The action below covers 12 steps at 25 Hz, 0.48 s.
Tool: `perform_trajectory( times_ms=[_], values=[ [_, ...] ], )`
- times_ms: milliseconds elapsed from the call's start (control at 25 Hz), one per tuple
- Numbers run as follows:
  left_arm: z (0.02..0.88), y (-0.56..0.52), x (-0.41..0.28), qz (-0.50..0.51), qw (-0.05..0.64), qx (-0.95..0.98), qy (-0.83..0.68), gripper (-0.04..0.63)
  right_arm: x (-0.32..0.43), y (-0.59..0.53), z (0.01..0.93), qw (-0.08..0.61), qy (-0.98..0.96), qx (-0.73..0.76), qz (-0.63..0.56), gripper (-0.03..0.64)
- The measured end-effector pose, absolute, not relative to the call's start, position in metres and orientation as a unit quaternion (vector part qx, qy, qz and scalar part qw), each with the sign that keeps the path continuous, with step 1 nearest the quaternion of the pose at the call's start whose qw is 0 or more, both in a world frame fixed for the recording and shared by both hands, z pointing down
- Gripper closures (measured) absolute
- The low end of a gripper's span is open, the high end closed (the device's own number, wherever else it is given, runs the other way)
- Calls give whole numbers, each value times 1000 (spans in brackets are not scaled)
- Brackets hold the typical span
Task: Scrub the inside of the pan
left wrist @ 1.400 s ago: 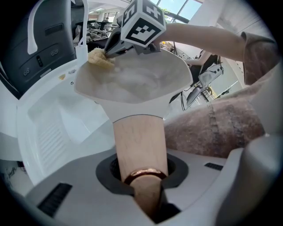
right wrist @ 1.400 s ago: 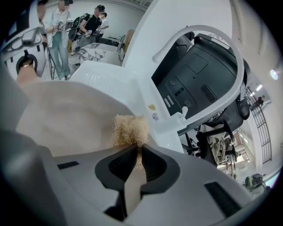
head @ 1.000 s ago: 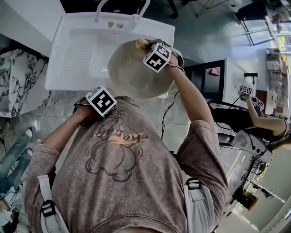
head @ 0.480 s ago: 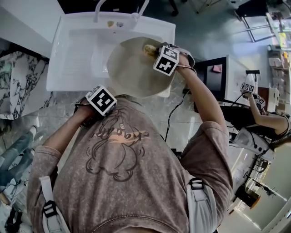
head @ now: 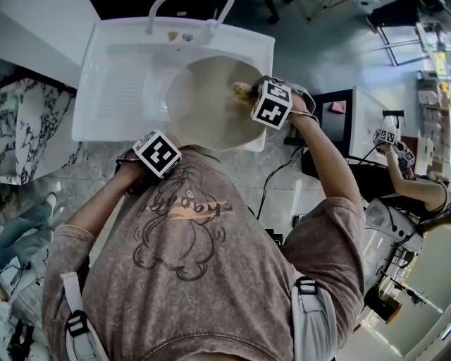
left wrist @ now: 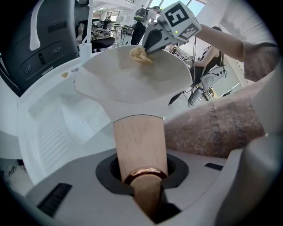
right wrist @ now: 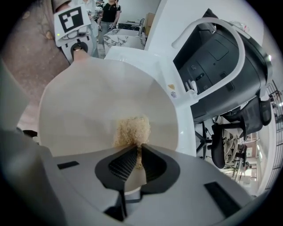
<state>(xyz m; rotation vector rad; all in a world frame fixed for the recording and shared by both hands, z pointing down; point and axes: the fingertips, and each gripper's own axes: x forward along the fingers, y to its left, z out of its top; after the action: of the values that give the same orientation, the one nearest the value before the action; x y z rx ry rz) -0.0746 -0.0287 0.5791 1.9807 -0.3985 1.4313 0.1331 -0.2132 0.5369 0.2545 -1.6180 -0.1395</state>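
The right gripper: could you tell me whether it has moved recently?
Yes. The right gripper and its scrubber slid rightward across the pan, away from the faucet.

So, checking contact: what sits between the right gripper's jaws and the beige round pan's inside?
A tan fibrous scrub pad, pinched by the right gripper and resting against the pan; the right gripper view shows it.
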Motion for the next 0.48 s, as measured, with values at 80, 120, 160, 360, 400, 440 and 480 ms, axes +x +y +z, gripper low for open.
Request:
perform_trajectory(
  times_ms=[80, 120, 160, 360, 400, 440, 480],
  values=[
    [578, -29, -75, 546, 331, 754, -151, 493, 134, -201, 536, 683, -722, 100, -55, 572],
    [579, -30, -76, 546, 333, 754, -150, 492, 135, -196, 536, 683, -722, 94, -51, 572],
    [580, -31, -77, 546, 333, 754, -151, 492, 135, -190, 536, 683, -723, 89, -48, 572],
    [583, -34, -78, 547, 330, 754, -153, 492, 135, -166, 534, 682, -727, 68, -31, 572],
    [583, -34, -78, 547, 330, 754, -153, 492, 134, -161, 534, 682, -728, 64, -28, 572],
    [583, -34, -77, 547, 330, 754, -152, 492, 133, -156, 533, 683, -728, 59, -26, 572],
    [583, -34, -77, 547, 330, 755, -151, 492, 132, -151, 533, 684, -727, 52, -24, 572]
  ],
)
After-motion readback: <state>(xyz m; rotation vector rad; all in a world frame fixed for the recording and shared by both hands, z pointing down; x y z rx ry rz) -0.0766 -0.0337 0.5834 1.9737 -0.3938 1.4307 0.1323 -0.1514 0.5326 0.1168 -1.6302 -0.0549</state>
